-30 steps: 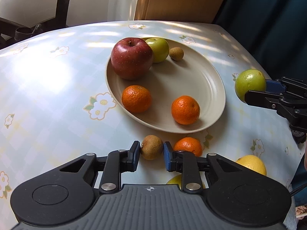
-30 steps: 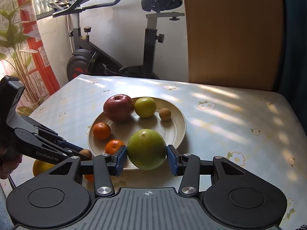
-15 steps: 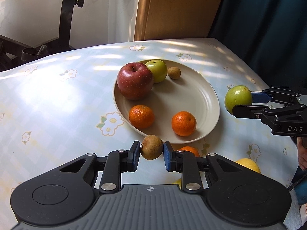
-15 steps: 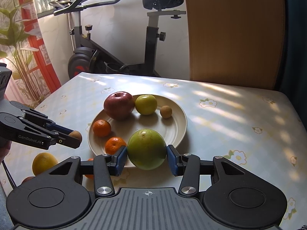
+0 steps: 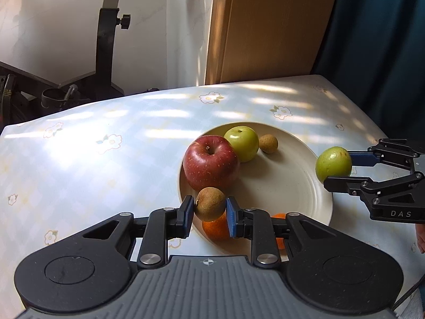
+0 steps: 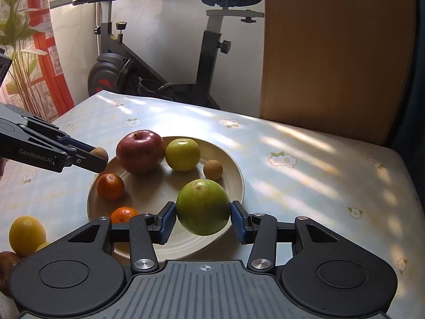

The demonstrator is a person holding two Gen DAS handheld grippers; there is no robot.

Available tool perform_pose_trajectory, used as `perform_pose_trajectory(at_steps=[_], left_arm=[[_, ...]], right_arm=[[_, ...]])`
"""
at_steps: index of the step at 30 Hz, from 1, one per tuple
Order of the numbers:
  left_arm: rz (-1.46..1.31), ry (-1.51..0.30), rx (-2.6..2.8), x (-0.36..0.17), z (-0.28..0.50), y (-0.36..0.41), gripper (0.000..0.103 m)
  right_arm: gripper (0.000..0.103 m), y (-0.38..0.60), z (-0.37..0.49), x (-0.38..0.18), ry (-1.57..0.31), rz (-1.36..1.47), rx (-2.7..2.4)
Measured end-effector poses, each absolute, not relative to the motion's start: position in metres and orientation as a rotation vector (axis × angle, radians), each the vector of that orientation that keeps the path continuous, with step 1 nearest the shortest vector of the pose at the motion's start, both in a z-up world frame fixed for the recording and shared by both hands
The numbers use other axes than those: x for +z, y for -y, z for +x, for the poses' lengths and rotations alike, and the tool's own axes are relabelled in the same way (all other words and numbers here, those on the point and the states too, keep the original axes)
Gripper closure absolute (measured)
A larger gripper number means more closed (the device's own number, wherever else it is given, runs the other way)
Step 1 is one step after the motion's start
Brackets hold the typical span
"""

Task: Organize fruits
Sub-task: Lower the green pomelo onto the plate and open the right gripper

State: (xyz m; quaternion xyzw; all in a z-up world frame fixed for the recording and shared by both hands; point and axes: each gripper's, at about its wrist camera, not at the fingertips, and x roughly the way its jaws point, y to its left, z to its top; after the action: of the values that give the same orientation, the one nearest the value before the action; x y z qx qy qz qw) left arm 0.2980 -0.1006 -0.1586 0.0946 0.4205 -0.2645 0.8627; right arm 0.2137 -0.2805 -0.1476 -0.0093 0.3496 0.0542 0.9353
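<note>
A cream plate (image 5: pixel 297 186) (image 6: pixel 233 164) on the flowered table holds a red apple (image 5: pixel 211 162) (image 6: pixel 140 150), a green fruit (image 5: pixel 242 143) (image 6: pixel 182 154), a small brown fruit (image 5: pixel 268 143) (image 6: pixel 213 169) and two oranges (image 6: pixel 110 182) (image 6: pixel 123 214). My left gripper (image 5: pixel 209 212) (image 6: pixel 99 159) is shut on a brown fruit (image 5: pixel 209 203) above the plate's near left rim. My right gripper (image 6: pixel 203 219) (image 5: pixel 337 171) is shut on a green fruit (image 6: pixel 203 206) (image 5: pixel 333 163) held above the plate's right rim.
A lemon (image 6: pixel 26 235), a second yellow fruit and a dark red fruit (image 6: pixel 6 268) lie on the table left of the plate. An exercise bike (image 6: pixel 164 53) and a wooden panel (image 6: pixel 337 53) stand behind the table. A dark curtain (image 5: pixel 377 40) hangs at the right.
My left gripper has lifted the brown fruit off the table and carried it over the plate's rim. My right gripper has brought the green fruit forward over the plate's edge.
</note>
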Motion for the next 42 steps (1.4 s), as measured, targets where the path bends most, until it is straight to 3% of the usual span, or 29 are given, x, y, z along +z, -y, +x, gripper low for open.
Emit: perform_pose_trajectory(at_steps=[33,42], left_arm=[[0.207,-0.902,-0.53,-0.167,0.308,0.106,0.074],[0.216,-0.901,-0.522,-0.167,0.308,0.107,0.067]], right_arm=[[0.061,0.261,0.297,-0.178,-0.757,-0.122,0.16],[0.057,0.26,0.292,-0.176,-0.754,-0.199,0.121]])
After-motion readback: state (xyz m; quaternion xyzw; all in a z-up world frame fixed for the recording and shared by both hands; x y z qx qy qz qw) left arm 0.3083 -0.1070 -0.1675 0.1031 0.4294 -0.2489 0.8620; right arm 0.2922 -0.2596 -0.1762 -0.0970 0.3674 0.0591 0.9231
